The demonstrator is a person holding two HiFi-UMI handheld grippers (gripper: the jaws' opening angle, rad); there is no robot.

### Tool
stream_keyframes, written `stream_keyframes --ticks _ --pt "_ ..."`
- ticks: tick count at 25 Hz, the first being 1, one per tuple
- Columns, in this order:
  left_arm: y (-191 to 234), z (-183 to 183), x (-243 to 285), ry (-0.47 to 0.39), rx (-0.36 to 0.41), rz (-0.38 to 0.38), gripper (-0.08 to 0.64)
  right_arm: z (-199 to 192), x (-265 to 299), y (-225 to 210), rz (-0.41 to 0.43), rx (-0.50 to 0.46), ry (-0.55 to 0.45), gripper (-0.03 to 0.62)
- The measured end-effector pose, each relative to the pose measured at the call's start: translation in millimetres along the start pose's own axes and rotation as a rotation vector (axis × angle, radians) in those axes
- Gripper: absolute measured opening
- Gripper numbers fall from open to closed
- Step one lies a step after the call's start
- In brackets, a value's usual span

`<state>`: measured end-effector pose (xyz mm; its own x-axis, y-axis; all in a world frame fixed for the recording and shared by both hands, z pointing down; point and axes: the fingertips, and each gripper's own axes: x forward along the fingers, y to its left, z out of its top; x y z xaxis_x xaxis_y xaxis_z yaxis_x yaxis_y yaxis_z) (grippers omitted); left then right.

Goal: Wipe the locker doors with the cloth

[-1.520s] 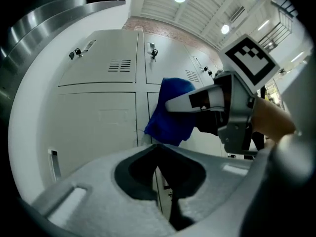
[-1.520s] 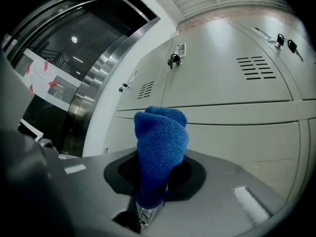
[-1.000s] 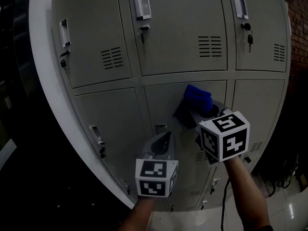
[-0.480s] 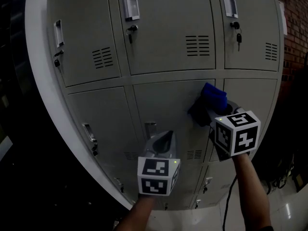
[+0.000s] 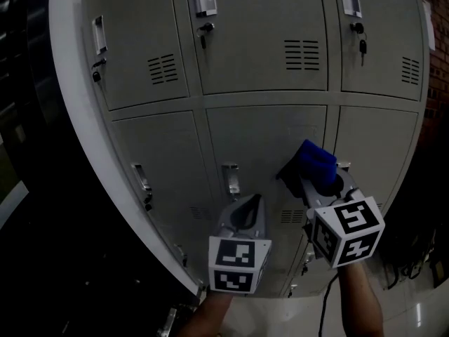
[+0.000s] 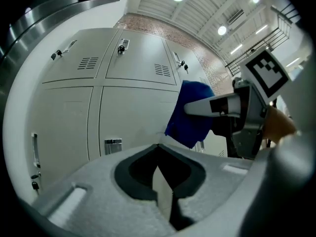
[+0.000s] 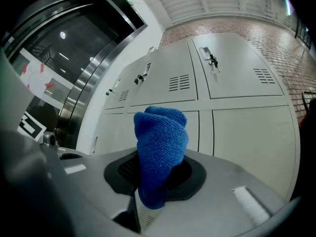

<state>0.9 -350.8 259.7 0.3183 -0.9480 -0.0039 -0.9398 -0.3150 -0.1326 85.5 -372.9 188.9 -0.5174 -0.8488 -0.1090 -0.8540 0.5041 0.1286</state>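
A bank of grey locker doors (image 5: 266, 69) fills the head view, with handles, keys and vent slots. My right gripper (image 5: 313, 177) is shut on a bunched blue cloth (image 5: 314, 161), which presses against the lower middle door (image 5: 270, 146) near its right edge. The right gripper view shows that cloth (image 7: 160, 152) standing up out of the jaws. My left gripper (image 5: 249, 206) hangs below and left of the cloth, jaws shut and empty, pointed at the same door. From the left gripper view the cloth (image 6: 190, 113) and the right gripper (image 6: 195, 108) appear to the right.
A door handle (image 5: 230, 179) sits just left of the left gripper, another handle (image 5: 141, 181) on the lower left door. Keys hang in upper locks (image 5: 204, 32). The locker's white side edge (image 5: 77, 139) borders a dark area at left. A cable (image 5: 326, 300) hangs below the right arm.
The right gripper has carried the cloth rightward and then down across the lower middle door. The left gripper has stayed below it, shut.
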Motion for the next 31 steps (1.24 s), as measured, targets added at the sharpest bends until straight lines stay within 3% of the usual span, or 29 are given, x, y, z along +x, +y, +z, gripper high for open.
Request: stream_keyframes --ticks 7,12,21,31 --pt "5 -22 -29 0.013 -0.003 0.017 0.0 -41 -17 45 -0.035 0.017 -0.004 0.078" --pt "12 -34 -53 0.015 -0.041 -0.011 0.0 -59 -30 78 -0.107 0.012 -0.003 0.078" --pt "19 -50 -95 0.022 -0.04 -0.074 0.001 -81 -56 121 -0.193 0.02 0.034 0.078" --pt "21 -62 -123 0.035 -0.046 -0.114 0.001 -95 -75 157 -0.203 0.037 0.073 0.078"
